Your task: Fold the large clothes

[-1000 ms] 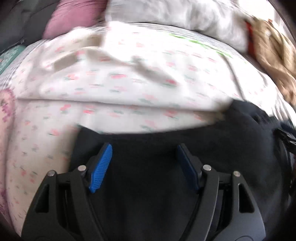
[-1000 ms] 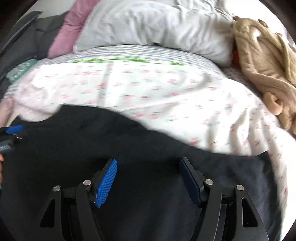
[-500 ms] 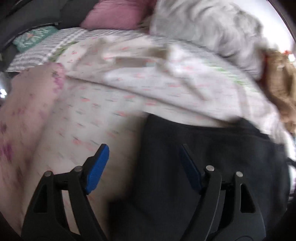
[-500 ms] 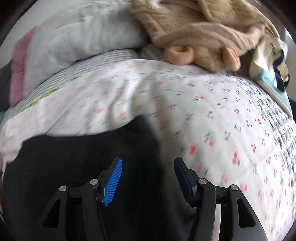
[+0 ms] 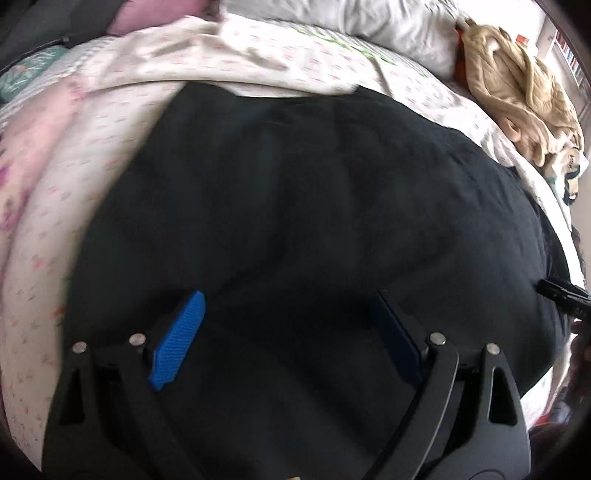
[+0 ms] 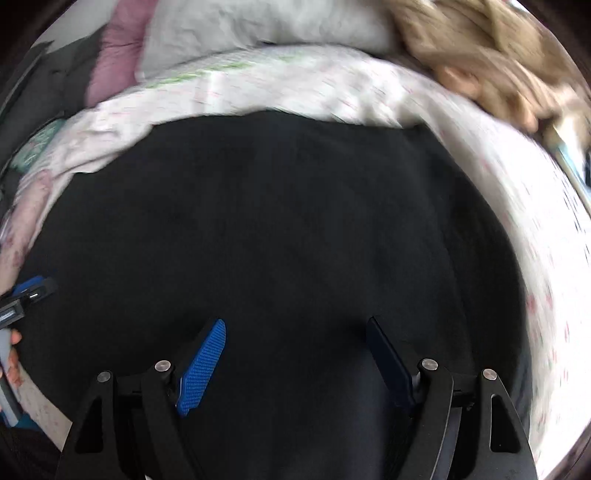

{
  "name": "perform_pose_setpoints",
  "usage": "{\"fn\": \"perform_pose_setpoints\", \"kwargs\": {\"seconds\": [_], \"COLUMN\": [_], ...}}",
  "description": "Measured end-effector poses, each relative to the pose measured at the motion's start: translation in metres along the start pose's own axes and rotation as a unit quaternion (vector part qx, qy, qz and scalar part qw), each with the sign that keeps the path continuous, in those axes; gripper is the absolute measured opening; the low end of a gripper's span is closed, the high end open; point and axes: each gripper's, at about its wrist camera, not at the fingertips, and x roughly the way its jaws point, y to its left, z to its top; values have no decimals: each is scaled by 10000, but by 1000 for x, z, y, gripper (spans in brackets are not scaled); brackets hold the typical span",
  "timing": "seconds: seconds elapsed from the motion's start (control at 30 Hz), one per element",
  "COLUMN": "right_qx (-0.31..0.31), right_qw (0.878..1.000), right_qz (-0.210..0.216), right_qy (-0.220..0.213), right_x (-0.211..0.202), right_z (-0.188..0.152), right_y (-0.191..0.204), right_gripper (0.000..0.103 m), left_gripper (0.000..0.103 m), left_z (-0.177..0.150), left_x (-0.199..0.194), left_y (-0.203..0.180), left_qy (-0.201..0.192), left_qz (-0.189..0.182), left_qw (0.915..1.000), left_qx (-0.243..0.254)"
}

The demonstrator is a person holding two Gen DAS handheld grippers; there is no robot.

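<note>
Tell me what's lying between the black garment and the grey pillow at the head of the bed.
In the right wrist view, the rumpled cherry-print duvet lies between the black garment and the grey pillow, with a strip of grey checked sheet showing at its far edge.

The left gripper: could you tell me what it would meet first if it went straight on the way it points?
Most likely the black garment, which fills the view beyond the open left gripper; depth is unclear.
</note>
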Motion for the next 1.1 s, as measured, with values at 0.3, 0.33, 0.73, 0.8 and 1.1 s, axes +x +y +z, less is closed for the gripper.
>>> {"fn": "perform_pose_setpoints", "kwargs": {"seconds": [0.3,0.33,0.73,0.8,1.1], "right_qx": [518,622,475,306,-250], "right_qw": [9974,9963,9954,9968,9987], "right_qz": [-417,-531,156,243,180], "right_qy": [-271,-273,-815,-697,-405], "right_x": [-25,-31,-101,-94,-70], "right_z": [-32,-35,-43,-42,-39], "right_y": [-84,-90,-43,-26,23], "right_gripper": [80,80,83,83,83], "left_gripper": [95,95,102,102,102], "left_z": [-37,-41,-65,-71,-84], "left_x": [-30,-37,-111,-104,-83], "left_y": [104,114,72,71,62], "left_qy": [87,94,-524,-425,70], "left_qz": [297,230,946,836,524], "left_qw": [9919,9880,9854,9849,9839], "left_qx": [-1230,-1525,-1315,-1456,-1705]}}
